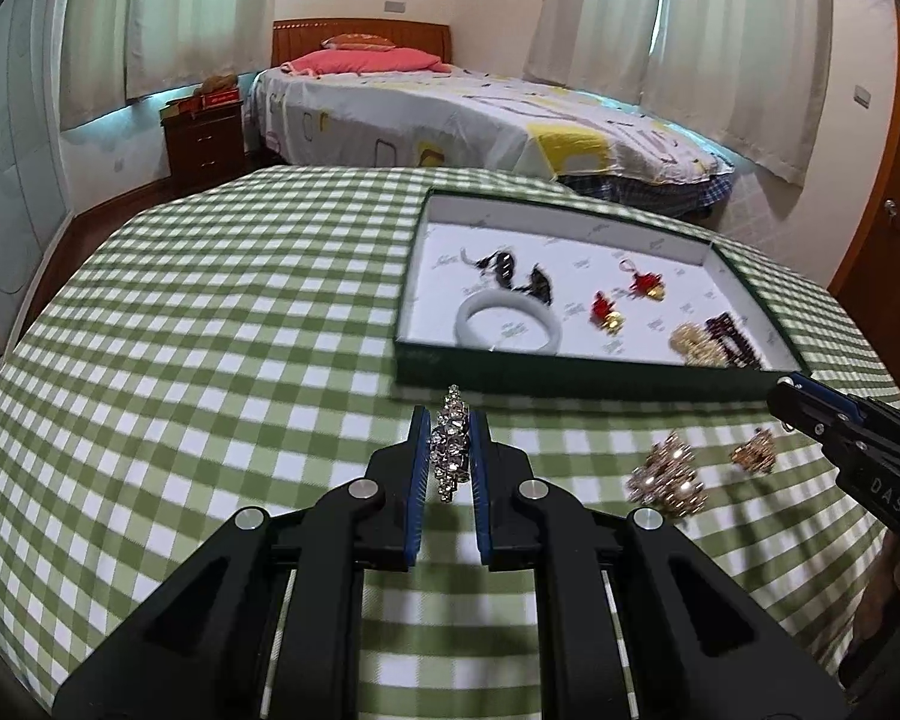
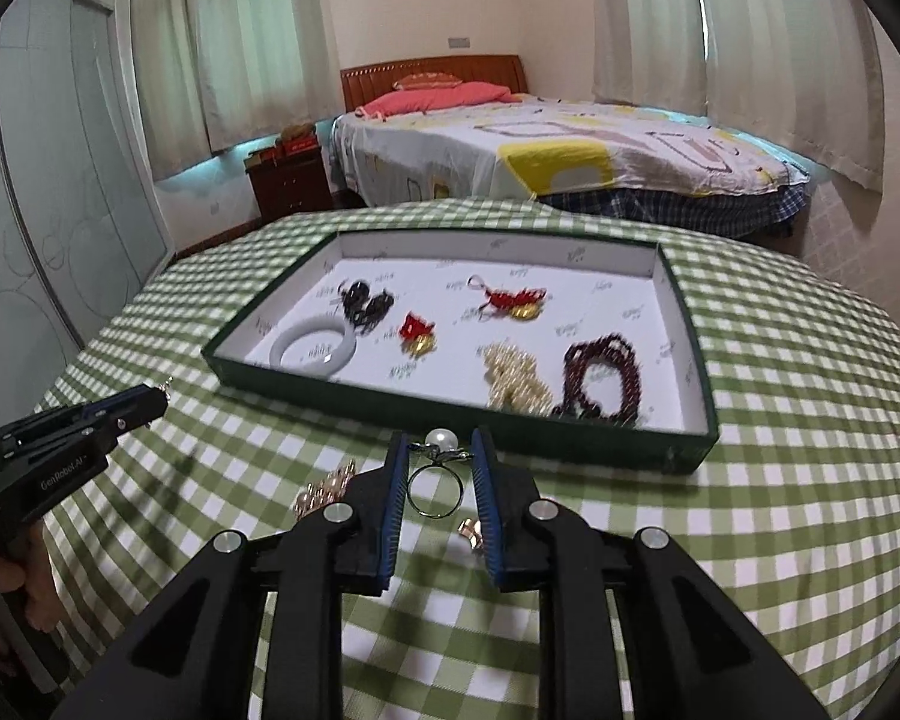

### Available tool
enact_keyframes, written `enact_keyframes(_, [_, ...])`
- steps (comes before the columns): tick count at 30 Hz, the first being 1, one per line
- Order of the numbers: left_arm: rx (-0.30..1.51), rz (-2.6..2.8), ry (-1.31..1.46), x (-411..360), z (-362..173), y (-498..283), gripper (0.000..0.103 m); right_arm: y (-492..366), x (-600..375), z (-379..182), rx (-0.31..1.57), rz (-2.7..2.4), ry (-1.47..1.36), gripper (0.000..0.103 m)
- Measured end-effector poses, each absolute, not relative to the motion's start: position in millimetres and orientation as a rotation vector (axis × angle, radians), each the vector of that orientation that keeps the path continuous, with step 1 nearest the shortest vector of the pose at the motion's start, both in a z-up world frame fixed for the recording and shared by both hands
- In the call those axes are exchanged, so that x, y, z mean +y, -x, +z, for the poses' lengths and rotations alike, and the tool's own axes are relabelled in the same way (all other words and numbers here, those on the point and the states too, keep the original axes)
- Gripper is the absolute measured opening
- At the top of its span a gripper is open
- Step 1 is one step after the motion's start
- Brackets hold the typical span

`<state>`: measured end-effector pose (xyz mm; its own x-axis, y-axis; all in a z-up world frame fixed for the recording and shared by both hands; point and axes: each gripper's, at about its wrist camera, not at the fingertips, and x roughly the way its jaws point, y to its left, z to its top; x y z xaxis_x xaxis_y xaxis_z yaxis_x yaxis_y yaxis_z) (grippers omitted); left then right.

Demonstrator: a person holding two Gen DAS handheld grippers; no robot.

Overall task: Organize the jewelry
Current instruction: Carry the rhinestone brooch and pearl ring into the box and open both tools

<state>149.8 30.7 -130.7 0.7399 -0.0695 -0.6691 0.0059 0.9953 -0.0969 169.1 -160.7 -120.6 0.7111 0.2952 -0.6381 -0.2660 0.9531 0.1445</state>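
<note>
The left claw [image 1: 448,450] is closed on a rhinestone brooch [image 1: 450,444], its blue pads pressing the piece from both sides, above the green-checked table [image 1: 210,330]. In the left wrist view the brooch stands lengthwise between the pads, its tip pointing toward 12 o'clock and past the fingertips.

The right claw [image 2: 437,480] is narrowed around a pearl ring [image 2: 436,471]; the band sits between the pads with the pearl at 12 o'clock, near the fingertips. The pads look to touch the setting on each side, and the ring is off the cloth.

The green tray [image 2: 570,438] lies on the table just beyond both claws, at 12 o'clock in the right wrist view and at 1 o'clock in the left. Inside it on the white lining: a white bangle [image 2: 313,348] at the near left corner, black beaded pieces [image 2: 366,303] just behind it, two red and gold charms [image 2: 417,333] toward the middle, a cream pearl strand [image 2: 513,381] and a dark red bead bracelet [image 2: 600,375] side by side at the near right.

Still on the cloth outside the tray are a gold cluster brooch [image 1: 669,477] and a smaller gold piece [image 1: 753,450], at 3 o'clock from the left claw, near each other but apart. A bed [image 1: 480,120] stands behind the table
</note>
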Motion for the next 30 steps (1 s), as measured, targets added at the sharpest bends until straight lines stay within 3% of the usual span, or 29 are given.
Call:
enact_keyframes(17, [0.686,-0.152,0.073,-16.6,-104.4,-227.6,0.013,-234.4,-195.9,-94.7,0.621,0.225,-0.071,0.022])
enact_keyframes(30, [0.682,-0.163,0.015,-50.1,-108.0,-293.7,0.013,-280.1,-210.0,-109.3,0.653,0.195,-0.066,0.022])
